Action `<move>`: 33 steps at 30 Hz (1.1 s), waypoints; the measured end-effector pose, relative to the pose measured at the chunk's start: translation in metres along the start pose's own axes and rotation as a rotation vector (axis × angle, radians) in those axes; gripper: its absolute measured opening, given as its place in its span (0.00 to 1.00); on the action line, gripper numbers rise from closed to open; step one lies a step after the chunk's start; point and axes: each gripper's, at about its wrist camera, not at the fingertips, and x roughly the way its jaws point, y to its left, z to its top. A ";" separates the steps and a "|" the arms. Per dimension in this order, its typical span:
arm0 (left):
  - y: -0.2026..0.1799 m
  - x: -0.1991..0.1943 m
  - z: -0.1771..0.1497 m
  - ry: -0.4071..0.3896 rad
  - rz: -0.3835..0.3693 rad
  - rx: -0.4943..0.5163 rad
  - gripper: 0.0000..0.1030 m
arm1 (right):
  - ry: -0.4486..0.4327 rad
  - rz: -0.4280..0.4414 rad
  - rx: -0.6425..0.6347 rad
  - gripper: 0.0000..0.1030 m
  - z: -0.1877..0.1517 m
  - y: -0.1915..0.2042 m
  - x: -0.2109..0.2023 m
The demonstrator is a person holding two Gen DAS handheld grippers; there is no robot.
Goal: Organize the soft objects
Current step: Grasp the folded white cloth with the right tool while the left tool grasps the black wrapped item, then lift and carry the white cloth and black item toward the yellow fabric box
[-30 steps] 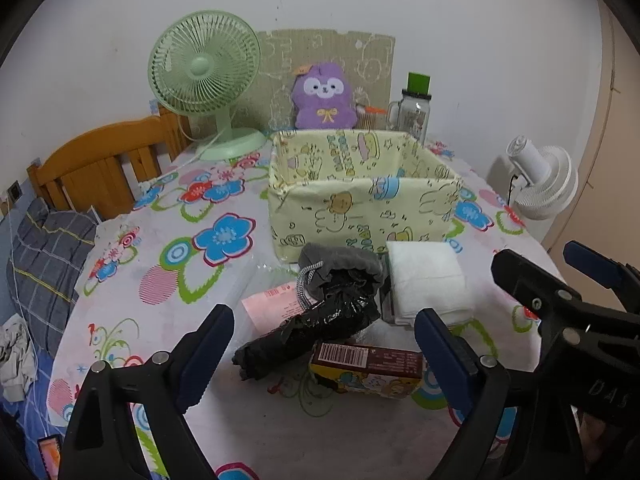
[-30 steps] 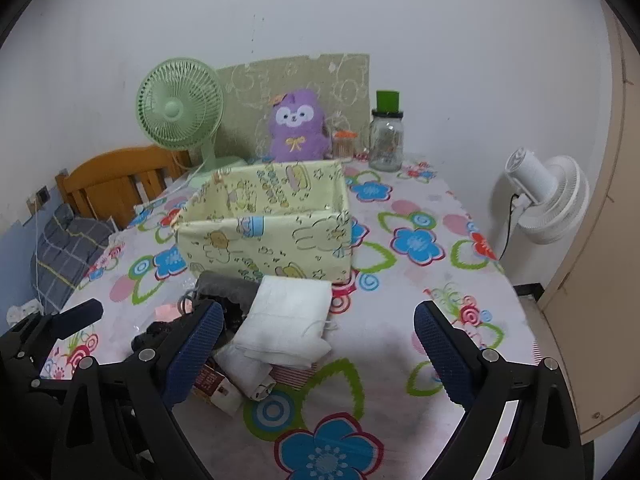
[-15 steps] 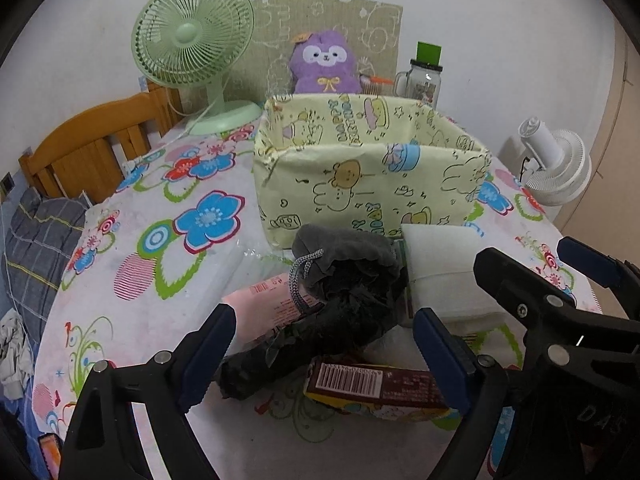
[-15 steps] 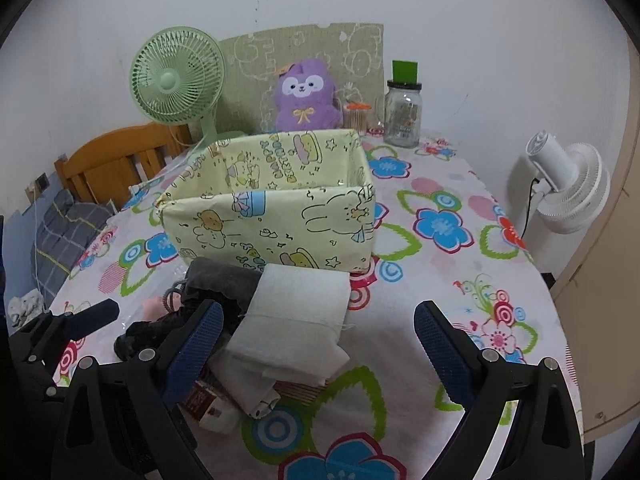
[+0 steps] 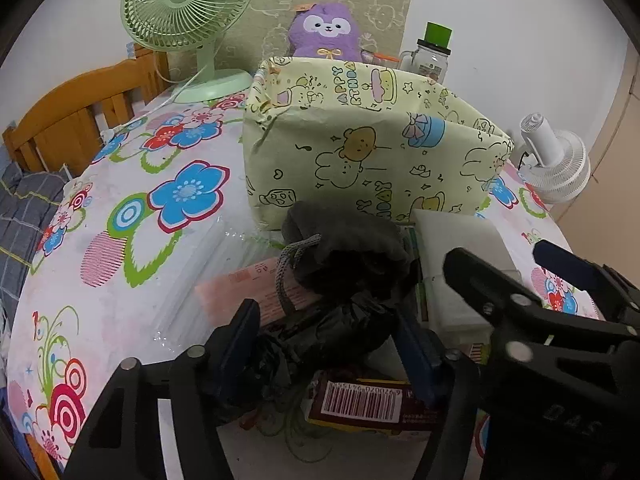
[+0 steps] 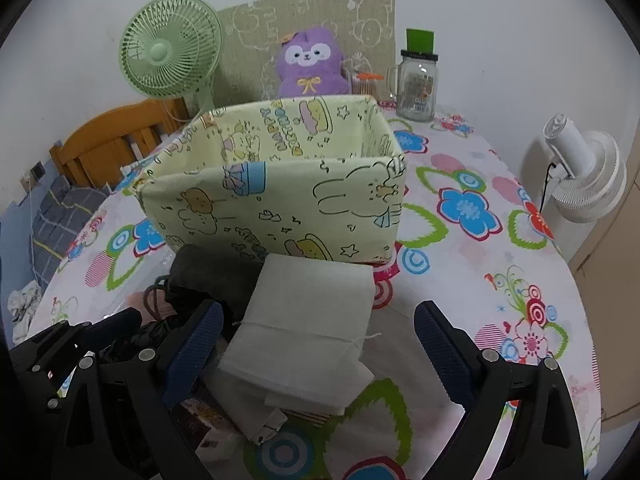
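Observation:
A pale yellow fabric bin (image 5: 372, 152) with cartoon prints stands on the flowered table; it also shows in the right wrist view (image 6: 276, 192). In front of it lies a pile: a grey drawstring pouch (image 5: 344, 248), a crumpled black bag (image 5: 320, 340), a pink packet (image 5: 244, 288), a brown barcoded box (image 5: 360, 404) and a folded white cloth (image 6: 308, 328). My left gripper (image 5: 328, 344) has its blue pads on either side of the black bag, touching or nearly touching it. My right gripper (image 6: 316, 348) is open around the white cloth.
A green fan (image 5: 188, 12), a purple plush (image 5: 326, 32) and a glass jar (image 5: 432, 56) stand behind the bin. A white fan (image 6: 580, 176) is off the table's right edge. A wooden chair (image 5: 72, 116) is at the left.
Both grippers moved forward and down onto the pile. My left gripper's jaws narrowed around the black bag. My right gripper stayed open and now straddles the white cloth.

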 end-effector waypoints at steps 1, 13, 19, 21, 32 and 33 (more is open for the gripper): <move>0.000 0.000 0.000 0.000 -0.003 0.002 0.62 | 0.004 -0.001 0.000 0.95 -0.001 0.001 0.001; -0.004 0.002 0.000 0.003 -0.022 0.020 0.50 | 0.092 0.002 0.064 0.66 -0.002 0.000 0.026; -0.004 -0.001 0.001 0.000 -0.038 0.014 0.42 | 0.072 0.002 0.073 0.49 -0.002 0.000 0.019; -0.005 -0.003 0.001 -0.006 -0.043 0.014 0.38 | 0.064 0.005 0.081 0.47 -0.002 -0.001 0.015; -0.011 -0.021 0.005 -0.070 -0.027 0.042 0.22 | 0.012 0.027 0.091 0.42 0.000 0.001 -0.006; -0.011 -0.022 0.006 -0.077 -0.029 0.045 0.22 | 0.006 0.027 0.092 0.42 0.000 0.001 -0.009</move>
